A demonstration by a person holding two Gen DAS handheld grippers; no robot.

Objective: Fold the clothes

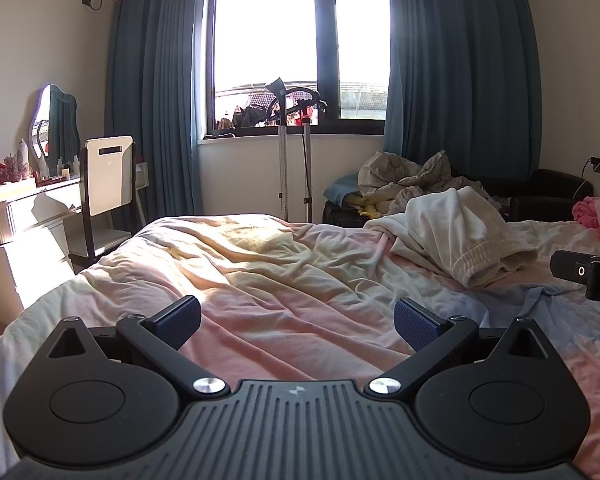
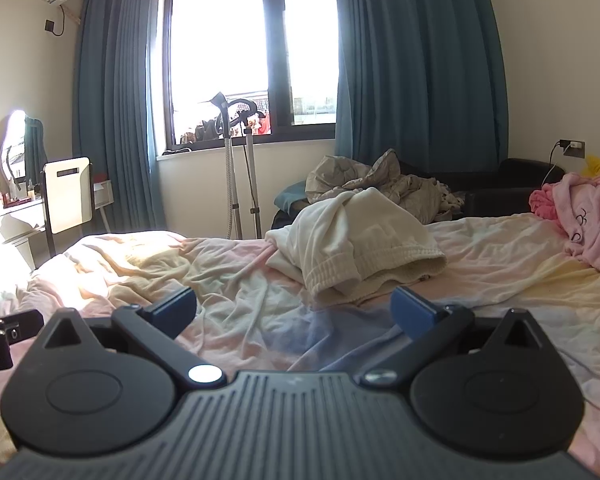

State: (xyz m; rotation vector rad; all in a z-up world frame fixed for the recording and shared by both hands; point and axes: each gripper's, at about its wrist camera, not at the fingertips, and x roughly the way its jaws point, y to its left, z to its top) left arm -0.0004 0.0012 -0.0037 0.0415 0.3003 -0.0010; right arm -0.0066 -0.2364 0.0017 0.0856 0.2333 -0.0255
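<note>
Clothes: cream sweatpants (image 2: 364,240) lie crumpled in a loose heap on the bed, ahead of and just beyond the right gripper (image 2: 296,312), and ahead and to the right of the left gripper (image 1: 298,322).
Second garment: a pink garment (image 2: 592,216) is bunched far to the right of the right gripper; what kind it is I cannot tell.
Left gripper: spread wide, nothing between its pads, low over the sheet.
Right gripper: also released and empty, its pads short of the elastic waistband.
Risk: a pinch taken low could catch the wrinkled sheet (image 1: 260,280) along with the cloth; the layers of the heap overlap, so one grab might lift several at once.
Surface: soft, rumpled bedding, poor for crisp creases.
Room: bright window (image 1: 300,40) ahead, blue curtains, dressing table to the left.
</note>
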